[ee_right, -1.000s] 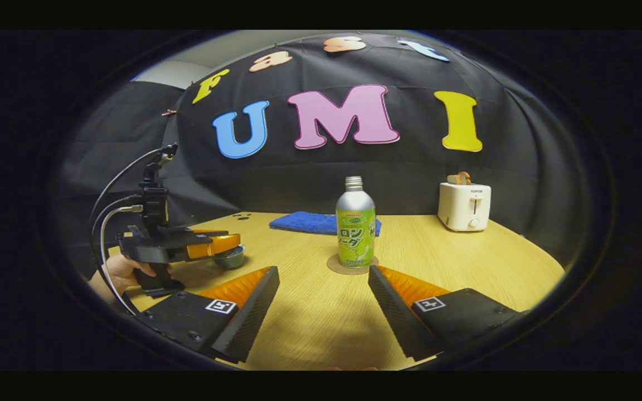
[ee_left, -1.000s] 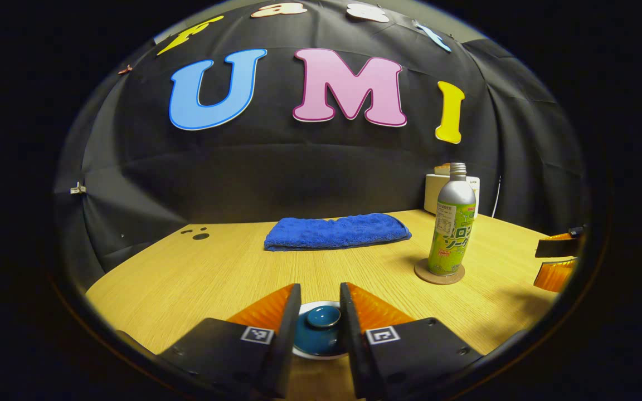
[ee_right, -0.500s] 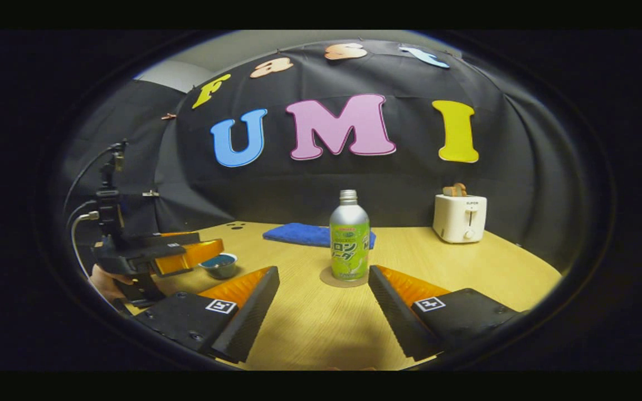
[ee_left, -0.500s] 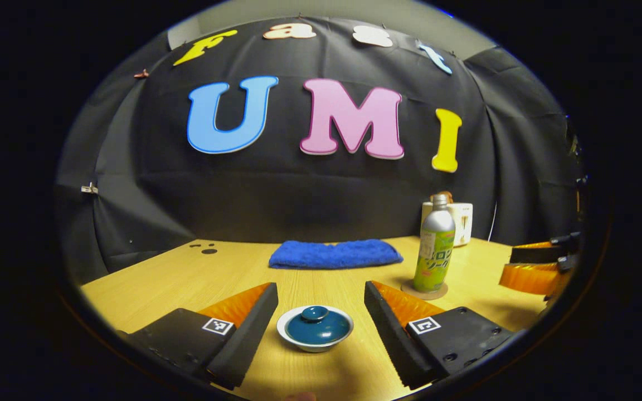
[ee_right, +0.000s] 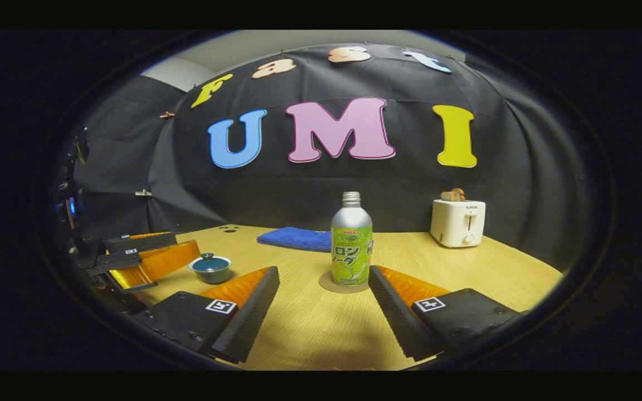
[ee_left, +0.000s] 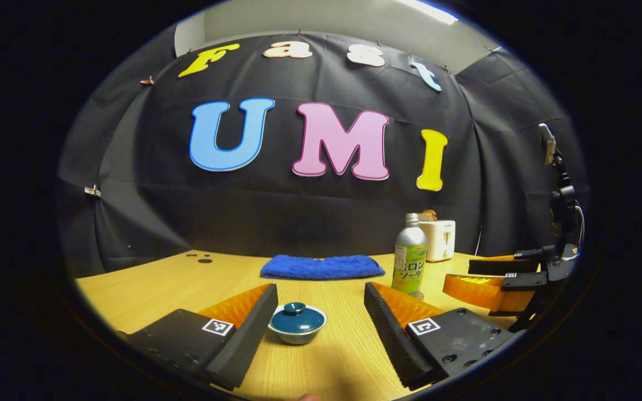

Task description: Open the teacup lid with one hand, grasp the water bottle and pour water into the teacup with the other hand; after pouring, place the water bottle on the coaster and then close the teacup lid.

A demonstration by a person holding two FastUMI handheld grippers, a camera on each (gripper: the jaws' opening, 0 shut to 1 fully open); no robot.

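Note:
A small white teacup (ee_left: 297,329) with a dark teal lid (ee_left: 297,318) resting on it stands on the wooden table (ee_left: 154,281). My left gripper (ee_left: 320,303) is open, and the cup sits a little ahead of its spread fingers, untouched. A silver and green water bottle (ee_right: 351,240) stands upright on a round cork coaster (ee_right: 344,283). My right gripper (ee_right: 324,287) is open just short of it, with nothing between the fingers. In the right gripper view the teacup (ee_right: 210,267) sits at the left beside the left gripper (ee_right: 151,257). The left gripper view has the bottle (ee_left: 409,262) and the right gripper (ee_left: 491,278) at the right.
A folded blue towel (ee_left: 322,267) lies at the back of the table by the black cloth wall. A white toaster (ee_right: 458,222) stands at the back right. Small dark holes (ee_left: 204,260) mark the table's far left.
My left gripper opened off the lid and drew back and up from the teacup, leaving the lid on the cup. The right gripper stayed open and also backed away a little.

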